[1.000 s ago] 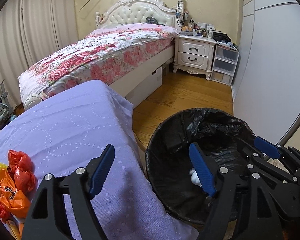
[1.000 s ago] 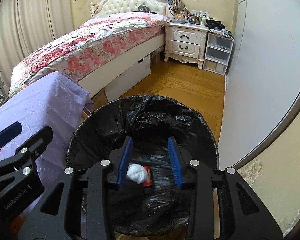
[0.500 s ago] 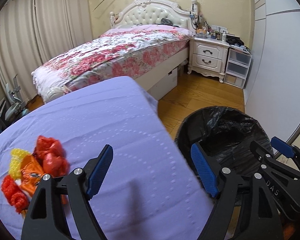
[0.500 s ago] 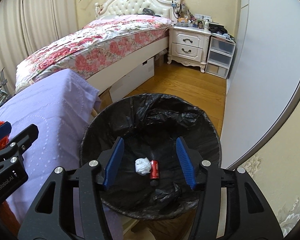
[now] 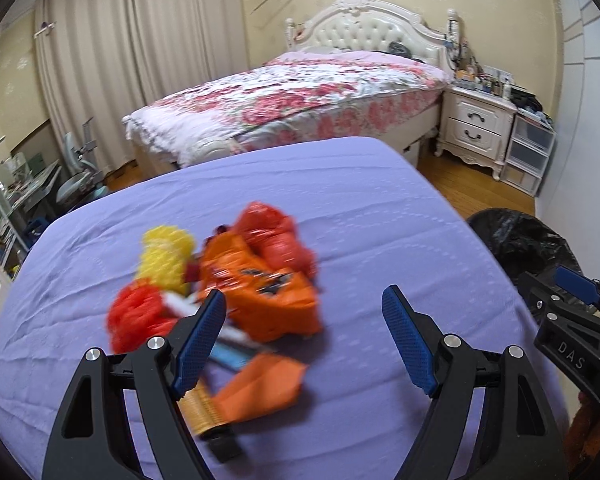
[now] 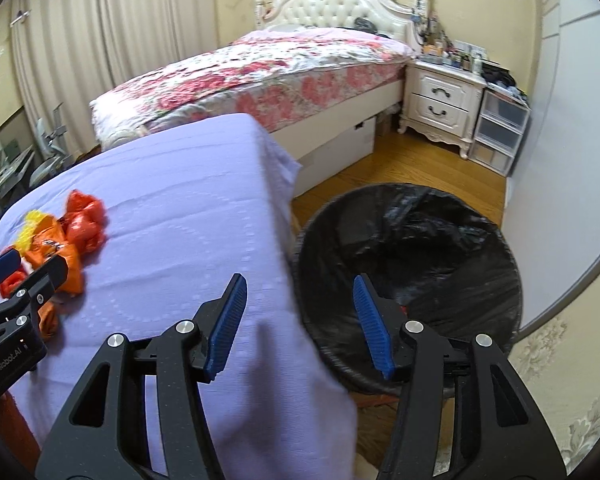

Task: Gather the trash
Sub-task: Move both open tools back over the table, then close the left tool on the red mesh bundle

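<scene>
A pile of trash lies on the purple-covered table (image 5: 360, 200): an orange snack wrapper (image 5: 260, 296), a crumpled red bag (image 5: 276, 232), a yellow net (image 5: 166, 254), a red net (image 5: 136, 316) and a flat orange packet (image 5: 260, 384). My left gripper (image 5: 304, 336) is open and empty, just in front of the pile. The pile also shows in the right wrist view (image 6: 60, 248). My right gripper (image 6: 298, 316) is open and empty, over the table's right edge beside the black-lined trash bin (image 6: 412, 256). The bin's contents are hidden here.
A bed with a floral cover (image 5: 300, 92) stands behind the table. A white nightstand (image 6: 440, 100) and plastic drawers (image 6: 500, 128) sit at the back right. A white wardrobe wall (image 6: 572, 120) runs along the right. Wooden floor (image 6: 412, 168) lies between bed and bin.
Both grippers have swung left, away from over the bin toward the table. The trash pile has come in front of my left gripper. My right gripper has opened wider.
</scene>
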`<state>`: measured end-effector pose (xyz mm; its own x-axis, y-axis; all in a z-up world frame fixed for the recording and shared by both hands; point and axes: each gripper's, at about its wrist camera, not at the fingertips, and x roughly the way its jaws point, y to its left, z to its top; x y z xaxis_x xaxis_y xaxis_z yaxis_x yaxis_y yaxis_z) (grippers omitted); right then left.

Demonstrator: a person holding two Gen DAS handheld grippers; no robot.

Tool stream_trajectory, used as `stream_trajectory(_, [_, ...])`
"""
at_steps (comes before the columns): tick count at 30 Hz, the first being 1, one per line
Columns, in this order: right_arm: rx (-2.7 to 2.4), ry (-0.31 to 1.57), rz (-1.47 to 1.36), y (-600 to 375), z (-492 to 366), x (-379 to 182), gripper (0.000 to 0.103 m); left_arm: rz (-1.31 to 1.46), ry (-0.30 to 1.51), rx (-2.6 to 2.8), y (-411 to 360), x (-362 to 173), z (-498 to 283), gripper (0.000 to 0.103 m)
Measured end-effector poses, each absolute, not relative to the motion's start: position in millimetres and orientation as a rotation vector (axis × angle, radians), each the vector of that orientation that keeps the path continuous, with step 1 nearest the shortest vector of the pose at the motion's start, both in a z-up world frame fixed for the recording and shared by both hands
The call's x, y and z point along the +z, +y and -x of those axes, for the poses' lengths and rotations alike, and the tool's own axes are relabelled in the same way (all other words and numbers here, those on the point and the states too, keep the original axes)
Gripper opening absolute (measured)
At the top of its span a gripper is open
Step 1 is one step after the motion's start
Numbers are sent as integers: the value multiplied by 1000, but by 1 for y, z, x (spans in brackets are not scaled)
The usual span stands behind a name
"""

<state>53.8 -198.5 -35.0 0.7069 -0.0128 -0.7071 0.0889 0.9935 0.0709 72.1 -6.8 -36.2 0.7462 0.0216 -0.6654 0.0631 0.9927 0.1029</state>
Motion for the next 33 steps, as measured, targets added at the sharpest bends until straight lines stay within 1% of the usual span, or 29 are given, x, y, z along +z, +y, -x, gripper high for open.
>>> stream_trajectory(13, [105,793,-11,-110,-54,-29,55,-13,743,134,87,-38,-49,78])
stream_trajectory(16, [119,795,5,-99,-55,-29,56,6,756,120,93,-42,-55,78])
stream_trajectory(17, [122,796,9,-95,-55,-30,58,6,757,113,94,-43,-57,78])
stream_trajectory(18, [123,797,13,-93,-56,-30,63,2,757,111,95,-44,-58,79])
stream_trajectory(20, [123,795,17,-90,-58,-29,63,-10,756,108,95,-46,-62,81])
stream_trajectory(26, [125,797,25,-85,-62,-28,63,27,788,62,102,-53,-72,81])
stream_trajectory(29, [131,799,26,-83,-64,-28,63,49,795,48,107,-54,-72,72])
stream_trajectory(33, [142,800,31,-80,-64,-29,63,47,775,27,110,-52,-63,59])
